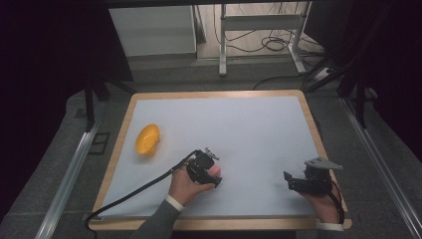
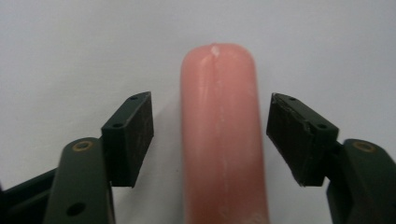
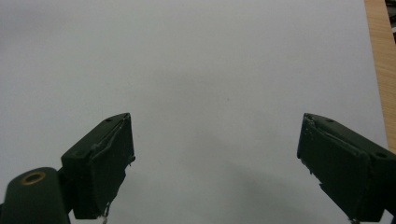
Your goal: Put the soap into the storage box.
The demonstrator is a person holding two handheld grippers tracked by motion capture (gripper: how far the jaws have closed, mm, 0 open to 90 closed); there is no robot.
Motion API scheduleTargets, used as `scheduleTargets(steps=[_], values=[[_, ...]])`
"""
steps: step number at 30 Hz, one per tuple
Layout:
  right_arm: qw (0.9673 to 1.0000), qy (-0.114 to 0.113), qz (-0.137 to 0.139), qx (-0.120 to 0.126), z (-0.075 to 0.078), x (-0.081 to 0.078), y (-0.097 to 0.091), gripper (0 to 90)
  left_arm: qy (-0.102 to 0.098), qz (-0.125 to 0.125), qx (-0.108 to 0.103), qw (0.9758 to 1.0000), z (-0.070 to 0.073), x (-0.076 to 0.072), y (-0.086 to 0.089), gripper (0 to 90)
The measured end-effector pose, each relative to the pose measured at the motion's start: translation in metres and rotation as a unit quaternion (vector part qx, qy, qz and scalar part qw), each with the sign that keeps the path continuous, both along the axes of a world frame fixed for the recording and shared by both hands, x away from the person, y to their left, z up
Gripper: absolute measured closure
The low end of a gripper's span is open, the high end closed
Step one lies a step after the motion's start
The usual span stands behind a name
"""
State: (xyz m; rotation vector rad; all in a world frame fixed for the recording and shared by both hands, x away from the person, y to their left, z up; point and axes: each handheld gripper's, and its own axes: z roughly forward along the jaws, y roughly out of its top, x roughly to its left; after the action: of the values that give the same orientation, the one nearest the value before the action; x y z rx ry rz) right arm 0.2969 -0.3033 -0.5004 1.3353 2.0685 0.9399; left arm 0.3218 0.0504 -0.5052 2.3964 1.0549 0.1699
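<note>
Low center of the high view, our left gripper [image 2: 210, 135] spreads its fingers around a pink sausage [image 2: 222, 140], untouched; our right gripper [image 3: 215, 163] gapes empty.

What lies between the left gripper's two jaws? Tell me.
A pink sausage-shaped thing lies lengthwise between the left gripper's jaws, a gap on either side, over the white mat; this shows in the left gripper view.
</note>
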Motion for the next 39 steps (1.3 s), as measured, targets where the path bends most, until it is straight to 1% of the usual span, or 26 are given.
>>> scheduleTargets(steps=[3,4,5,6,9,11,14,15,16,17,18,22,23,27,29,33,36,39], values=[[1.0,0.0,-0.002,0.0,0.0,0.0,-0.001,10.5,-0.004,-0.003,-0.004,1.0,0.001,-0.002,0.0,40.4],[1.0,0.0,-0.002,0.0,0.0,0.0,-0.001,10.5,-0.006,-0.004,-0.005,1.0,0.002,-0.003,0.0,45.1],[1.0,0.0,-0.002,0.0,0.0,0.0,-0.001,10.5,-0.007,-0.006,-0.006,0.9999,0.002,-0.003,0.0,47.6],[1.0,0.0,-0.002,0.0,0.0,0.0,-0.001,10.5,-0.007,-0.007,-0.007,0.9999,0.002,-0.003,0.0,47.6],[1.0,-0.001,-0.002,-0.001,0.0,0.0,0.0,10.5,-0.004,-0.012,0.0,0.9999,0.001,-0.003,0.001,53.3],[1.0,-0.006,-0.001,-0.001,0.001,-0.001,0.0,10.5,-0.006,-0.012,0.005,0.9999,0.0,-0.003,0.001,57.5],[1.0,-0.009,-0.004,-0.001,0.002,-0.001,-0.001,10.7,-0.011,-0.012,0.005,0.9999,0.0,-0.002,0.001,59.9],[1.0,-0.009,-0.004,-0.001,0.002,-0.001,-0.001,10.7,-0.014,-0.011,0.006,0.9998,0.0,-0.003,0.001,59.9],[0.9999,-0.01,-0.004,0.0,0.002,-0.001,-0.001,10.7,-0.022,-0.009,0.007,0.9997,0.0,-0.003,0.001,60.0],[0.9999,-0.01,-0.004,0.0,0.002,-0.001,-0.001,10.7,-0.023,-0.007,0.006,0.9997,0.0,-0.004,0.001,60.0],[0.9999,-0.01,-0.004,0.001,0.002,-0.001,-0.001,10.7,-0.018,-0.011,0.006,0.9998,0.0,-0.004,0.002,60.0],[0.9999,-0.016,-0.005,0.0,0.003,-0.002,-0.001,11.0,-0.018,-0.017,0.001,0.9997,0.002,-0.005,0.002,60.0],[0.9999,-0.016,-0.004,0.0,0.003,-0.002,-0.001,11.0,-0.021,-0.015,0.0,0.9997,0.003,-0.005,0.003,60.1],[0.9999,-0.015,-0.005,-0.001,0.002,-0.002,-0.001,11.0,-0.025,-0.015,-0.004,0.9996,0.007,-0.005,0.007,60.1],[0.9999,-0.014,-0.005,-0.002,0.002,-0.002,-0.001,11.0,-0.027,-0.012,-0.008,0.9995,0.009,-0.005,0.011,60.1],[0.9999,-0.013,-0.004,-0.002,0.002,-0.001,-0.001,11.0,-0.041,0.001,-0.022,0.9989,0.016,-0.006,0.022,60.0],[0.9999,-0.012,-0.004,-0.002,0.001,-0.001,-0.001,11.0,-0.046,0.006,-0.023,0.9987,0.019,-0.006,0.03,60.0],[0.9999,-0.011,-0.004,-0.004,0.001,-0.001,-0.001,11.0,-0.045,0.011,-0.027,0.9986,0.021,-0.006,0.035,60.1]])
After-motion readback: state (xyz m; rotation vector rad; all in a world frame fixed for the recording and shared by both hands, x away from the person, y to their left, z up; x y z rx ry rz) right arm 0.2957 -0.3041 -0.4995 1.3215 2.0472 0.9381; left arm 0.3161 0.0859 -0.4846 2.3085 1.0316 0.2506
